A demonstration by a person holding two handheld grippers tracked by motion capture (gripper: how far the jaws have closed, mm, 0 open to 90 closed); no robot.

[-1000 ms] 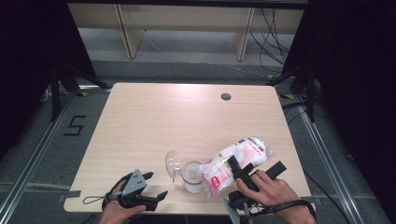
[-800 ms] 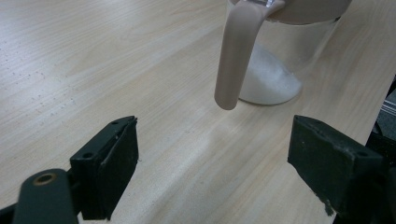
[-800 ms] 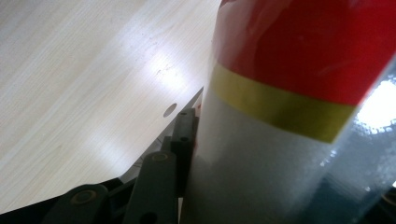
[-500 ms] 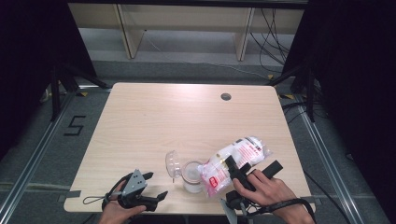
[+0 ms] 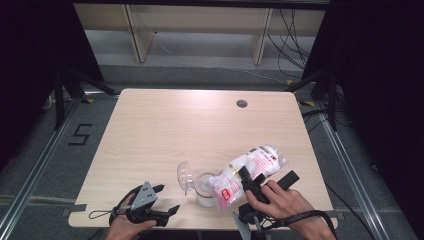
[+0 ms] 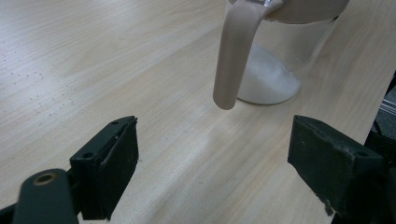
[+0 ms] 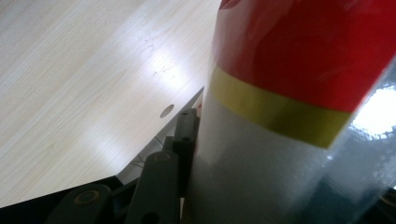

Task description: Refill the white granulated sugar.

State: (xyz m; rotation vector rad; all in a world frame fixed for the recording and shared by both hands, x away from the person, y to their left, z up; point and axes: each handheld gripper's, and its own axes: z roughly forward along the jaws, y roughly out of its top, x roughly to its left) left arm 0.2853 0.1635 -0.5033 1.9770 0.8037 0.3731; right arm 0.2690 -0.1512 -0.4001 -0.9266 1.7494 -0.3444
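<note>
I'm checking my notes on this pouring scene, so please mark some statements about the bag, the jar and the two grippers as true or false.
1. The right gripper is clamped on the bag. True.
2. The bag stands upright. False: it tilts with its lower end over the glass jar.
3. The left gripper holds the jar. False: its jaws are open and empty, short of the jar.
4. White powder lies in the jar's bottom. True.
5. The jar's lid is shut. False: it hangs open.
</note>
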